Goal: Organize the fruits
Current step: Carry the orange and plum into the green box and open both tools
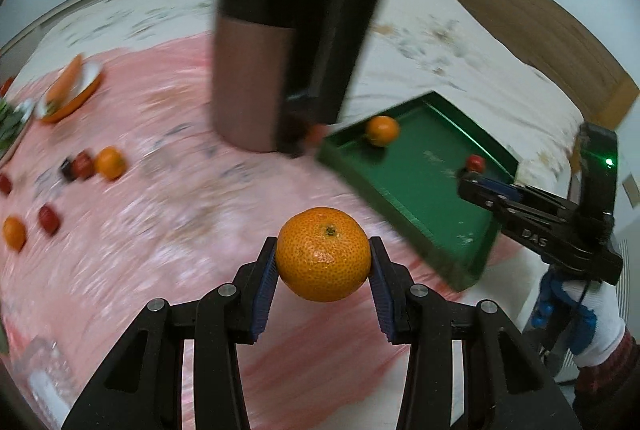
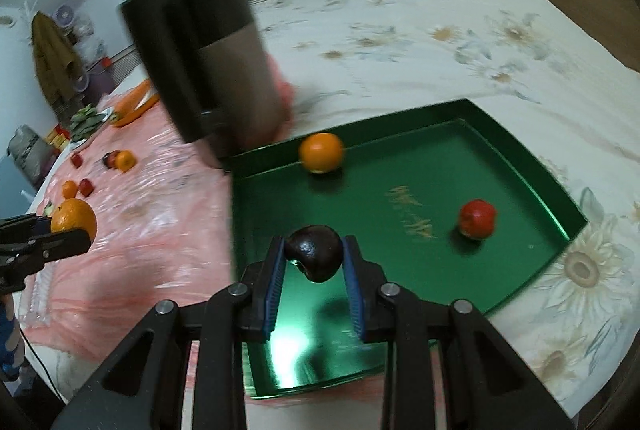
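My left gripper [image 1: 323, 254] is shut on an orange tangerine [image 1: 323, 254] and holds it above the pink cloth, left of the green tray [image 1: 424, 190]. It also shows in the right wrist view [image 2: 74, 220]. My right gripper [image 2: 314, 250] is shut on a dark plum [image 2: 314, 250] above the tray's [image 2: 400, 270] near part. In the tray lie a tangerine [image 2: 321, 152] and a red fruit [image 2: 477, 219]. Loose tangerines [image 1: 110, 162] and red fruits [image 1: 49, 219] lie on the cloth at the left.
A tall black and brown cylinder [image 1: 288, 42] stands just behind the tray's left corner. An orange-rimmed bowl with a carrot [image 1: 70, 90] and greens sit at the far left. The flowered bedsheet [image 2: 460, 42] lies beyond and to the right of the tray.
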